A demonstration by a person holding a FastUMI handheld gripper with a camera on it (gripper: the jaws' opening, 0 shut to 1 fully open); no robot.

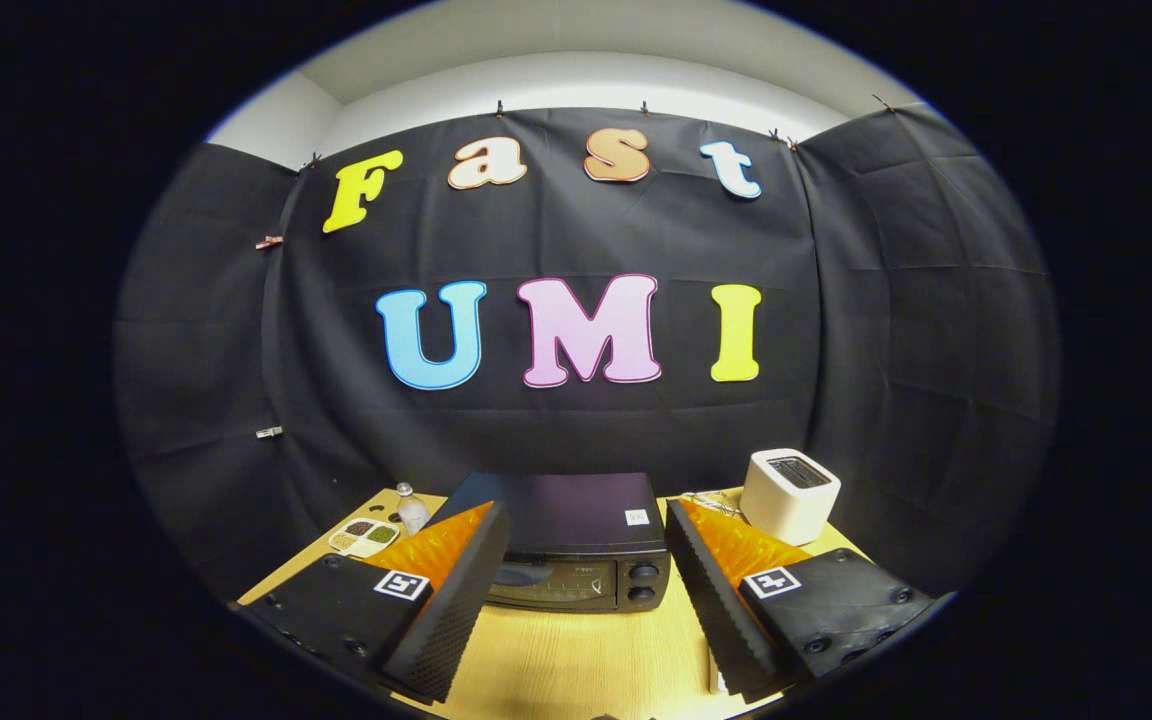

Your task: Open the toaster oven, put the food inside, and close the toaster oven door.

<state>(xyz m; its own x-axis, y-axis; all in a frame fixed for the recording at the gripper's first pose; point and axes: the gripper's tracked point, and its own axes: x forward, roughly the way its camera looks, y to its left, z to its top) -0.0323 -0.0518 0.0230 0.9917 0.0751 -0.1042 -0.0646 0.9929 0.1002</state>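
Tool (586,590) spread wide, fingers clear of all items, nothing held. Toaster oven (576,545) stands on the wooden surface (576,660) just ahead, seen between the fingers, door shut. White toaster (789,495) beyond the right finger. Small bottle (412,510) and divided food tray (364,535) beyond the left finger

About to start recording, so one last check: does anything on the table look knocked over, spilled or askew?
Nothing stands out. The black toaster oven sits upright, door closed, just ahead of the open gripper; the white pop-up toaster and small clear bottle stand upright.
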